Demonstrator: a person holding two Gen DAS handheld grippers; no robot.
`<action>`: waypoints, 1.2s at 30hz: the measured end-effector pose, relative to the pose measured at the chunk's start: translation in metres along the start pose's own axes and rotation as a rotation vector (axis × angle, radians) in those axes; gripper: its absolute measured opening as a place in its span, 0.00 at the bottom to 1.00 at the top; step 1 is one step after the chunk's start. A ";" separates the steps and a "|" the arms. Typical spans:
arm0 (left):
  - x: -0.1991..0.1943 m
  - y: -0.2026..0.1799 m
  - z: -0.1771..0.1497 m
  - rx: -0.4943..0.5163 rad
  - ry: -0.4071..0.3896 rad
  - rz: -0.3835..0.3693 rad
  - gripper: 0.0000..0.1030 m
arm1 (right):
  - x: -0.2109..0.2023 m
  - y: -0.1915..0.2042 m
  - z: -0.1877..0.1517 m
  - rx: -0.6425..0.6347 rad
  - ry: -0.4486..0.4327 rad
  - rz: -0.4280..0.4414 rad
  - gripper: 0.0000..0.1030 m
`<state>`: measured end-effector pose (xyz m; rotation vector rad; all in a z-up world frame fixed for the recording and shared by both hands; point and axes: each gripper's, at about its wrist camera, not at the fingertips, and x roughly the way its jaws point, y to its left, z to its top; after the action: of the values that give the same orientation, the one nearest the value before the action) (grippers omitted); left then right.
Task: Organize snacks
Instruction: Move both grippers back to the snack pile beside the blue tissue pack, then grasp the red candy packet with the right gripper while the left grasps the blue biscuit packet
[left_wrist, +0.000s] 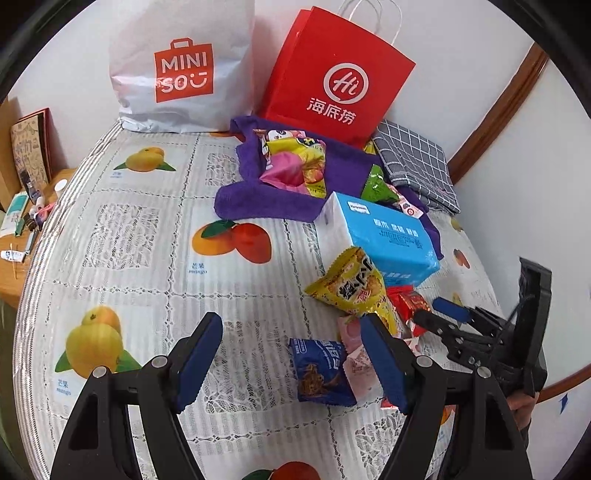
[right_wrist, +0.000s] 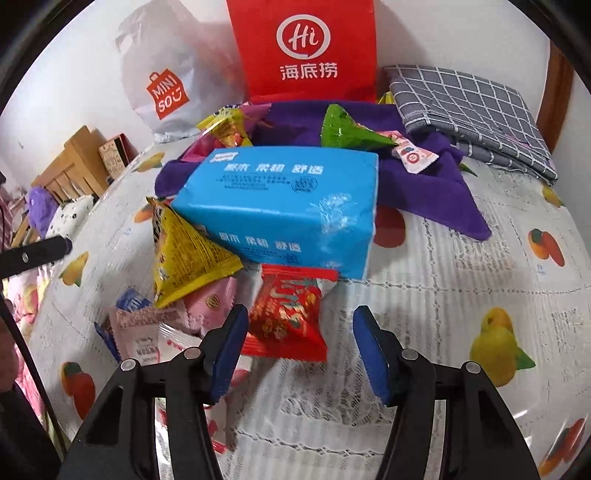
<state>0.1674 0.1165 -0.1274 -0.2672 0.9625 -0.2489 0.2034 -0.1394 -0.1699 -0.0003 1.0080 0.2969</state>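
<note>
Small snack packets lie heaped on a fruit-print tablecloth (left_wrist: 129, 240) in front of a blue tissue pack (left_wrist: 380, 236) (right_wrist: 284, 206). My left gripper (left_wrist: 291, 354) is open just above the cloth, and a dark blue packet (left_wrist: 321, 373) lies between its fingers, near the right one. A yellow packet (left_wrist: 354, 288) (right_wrist: 188, 254) and pink packets (left_wrist: 354, 354) (right_wrist: 210, 299) sit beside it. My right gripper (right_wrist: 301, 350) (left_wrist: 436, 314) is open, with a red packet (right_wrist: 288, 314) (left_wrist: 408, 306) just ahead of its left finger.
More packets, one of them green (right_wrist: 343, 129), rest on a purple cloth (left_wrist: 266, 199) behind the tissue pack. A red paper bag (left_wrist: 332, 74), a white Miniso bag (left_wrist: 181, 66) and a folded grey checked cloth (right_wrist: 469, 110) stand at the back wall. A wooden side table is on the left.
</note>
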 end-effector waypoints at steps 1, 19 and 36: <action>0.000 0.000 -0.001 0.003 0.002 0.003 0.74 | 0.004 0.001 0.002 0.002 0.004 0.003 0.58; 0.022 -0.010 -0.018 0.021 0.057 0.050 0.74 | 0.000 -0.035 -0.020 -0.001 -0.072 -0.124 0.38; 0.055 -0.037 -0.035 0.018 0.114 0.201 0.74 | 0.005 -0.040 -0.023 -0.078 -0.075 0.029 0.38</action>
<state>0.1648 0.0594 -0.1767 -0.1394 1.0910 -0.0893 0.1965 -0.1794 -0.1922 -0.0448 0.9226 0.3603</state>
